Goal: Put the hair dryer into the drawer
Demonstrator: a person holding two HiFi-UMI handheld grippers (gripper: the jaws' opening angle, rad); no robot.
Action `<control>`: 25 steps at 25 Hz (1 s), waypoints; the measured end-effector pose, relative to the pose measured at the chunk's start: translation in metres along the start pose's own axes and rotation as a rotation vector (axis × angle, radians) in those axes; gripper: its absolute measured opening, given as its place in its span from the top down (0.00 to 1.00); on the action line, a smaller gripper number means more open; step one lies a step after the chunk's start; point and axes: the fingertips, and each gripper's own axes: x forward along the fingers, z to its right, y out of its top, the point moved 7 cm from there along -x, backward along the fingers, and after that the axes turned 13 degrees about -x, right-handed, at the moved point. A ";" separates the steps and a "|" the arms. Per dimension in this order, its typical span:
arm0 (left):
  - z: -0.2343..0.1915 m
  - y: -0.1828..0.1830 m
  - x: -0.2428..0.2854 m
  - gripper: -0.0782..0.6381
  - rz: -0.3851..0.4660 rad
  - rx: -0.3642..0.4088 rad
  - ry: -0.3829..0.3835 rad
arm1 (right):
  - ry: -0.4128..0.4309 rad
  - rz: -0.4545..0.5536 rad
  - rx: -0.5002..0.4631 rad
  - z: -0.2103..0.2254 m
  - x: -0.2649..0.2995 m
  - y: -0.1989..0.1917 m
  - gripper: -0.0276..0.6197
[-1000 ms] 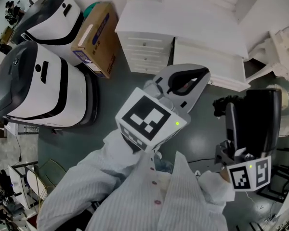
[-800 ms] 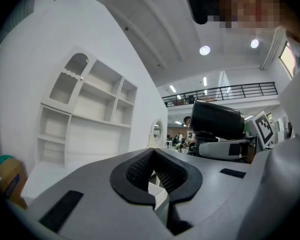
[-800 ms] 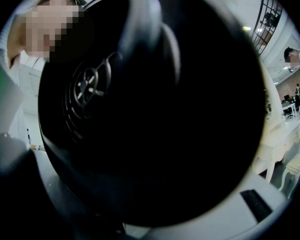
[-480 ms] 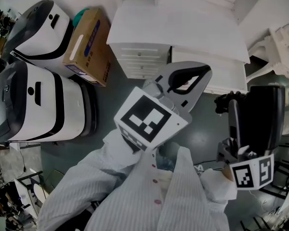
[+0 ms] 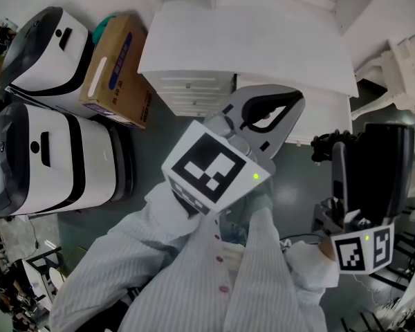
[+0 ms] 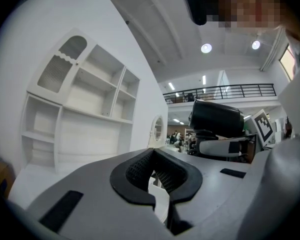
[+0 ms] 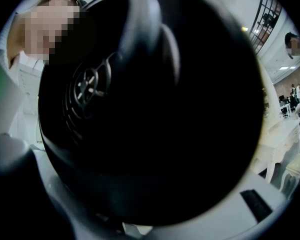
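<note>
The black hair dryer (image 5: 377, 168) stands upright at the right of the head view, with my right gripper (image 5: 354, 189) shut on it from below. In the right gripper view the hair dryer (image 7: 150, 104) fills nearly the whole picture, its rear grille turned towards the camera. My left gripper (image 5: 264, 113) is held in the middle of the head view, shut with nothing in it, its tips over the edge of the white chest of drawers (image 5: 187, 92). The chest's drawer fronts all look closed. The left gripper (image 6: 155, 169) points at white shelving.
Two white-and-black machines (image 5: 45, 154) (image 5: 45, 43) stand on the floor at the left, with a cardboard box (image 5: 114, 64) between them and the chest. A white shelf unit (image 6: 75, 109) rises behind the chest. White carved furniture (image 5: 408, 57) is at the right.
The chest and the machines have slid left and lower in the head view, so the chest sits closer under my left gripper. Both grippers keep their hold and pose.
</note>
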 end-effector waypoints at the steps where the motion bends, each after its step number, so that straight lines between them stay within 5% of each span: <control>1: -0.003 -0.001 0.009 0.88 -0.003 -0.001 0.003 | 0.004 -0.001 -0.001 0.008 0.006 -0.002 0.61; 25: -0.096 0.040 0.248 0.88 0.092 -0.016 0.264 | 0.319 -0.024 -0.034 0.240 0.194 -0.020 0.61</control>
